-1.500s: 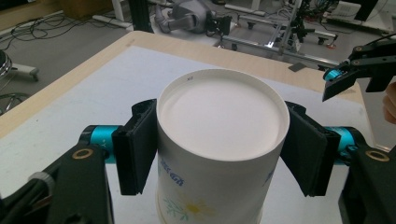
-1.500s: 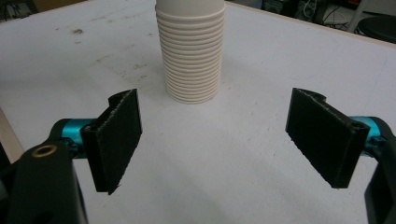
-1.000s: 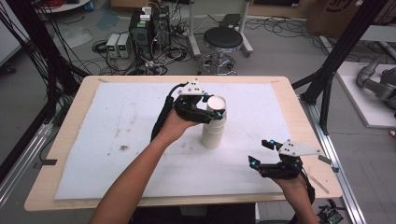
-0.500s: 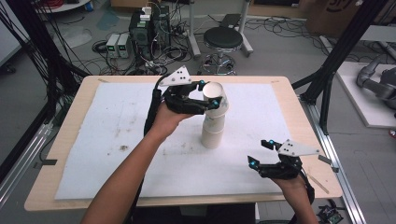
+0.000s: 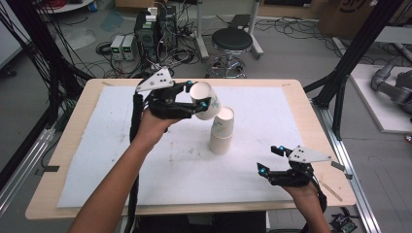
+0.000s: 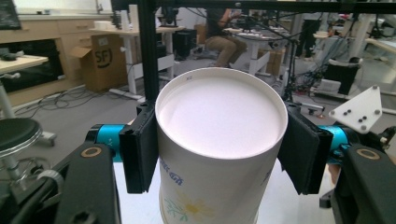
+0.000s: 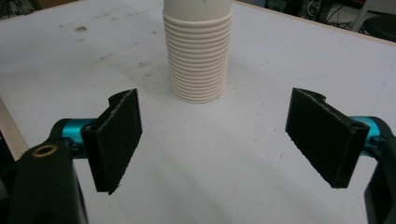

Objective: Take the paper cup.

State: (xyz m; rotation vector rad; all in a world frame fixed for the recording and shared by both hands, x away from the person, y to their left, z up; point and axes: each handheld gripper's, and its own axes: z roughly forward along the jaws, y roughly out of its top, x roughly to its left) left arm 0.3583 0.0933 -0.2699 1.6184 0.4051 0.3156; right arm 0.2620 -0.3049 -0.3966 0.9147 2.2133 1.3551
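Note:
A stack of white paper cups (image 5: 222, 132) stands upright near the middle of the white sheet; its ribbed lower rims (image 7: 199, 60) show straight ahead in the right gripper view. My left gripper (image 5: 195, 96) is shut on one paper cup (image 5: 205, 100), holding it tilted in the air just left of and above the stack, apart from it. In the left gripper view both pads press the sides of that cup (image 6: 219, 135), whose open mouth faces the camera. My right gripper (image 5: 272, 160) rests near the table's front right edge, open with nothing between its fingers (image 7: 117, 135).
The white sheet (image 5: 97, 150) covers most of the wooden table (image 5: 320, 126). Behind the table stand a round stool (image 5: 232, 40), electronics boxes (image 5: 145, 29) and floor cables. Black frame posts (image 5: 357, 53) rise at the right.
The left gripper lifted the top cup off the stack, carried it up and to the left, and tilted it. The right gripper stayed put.

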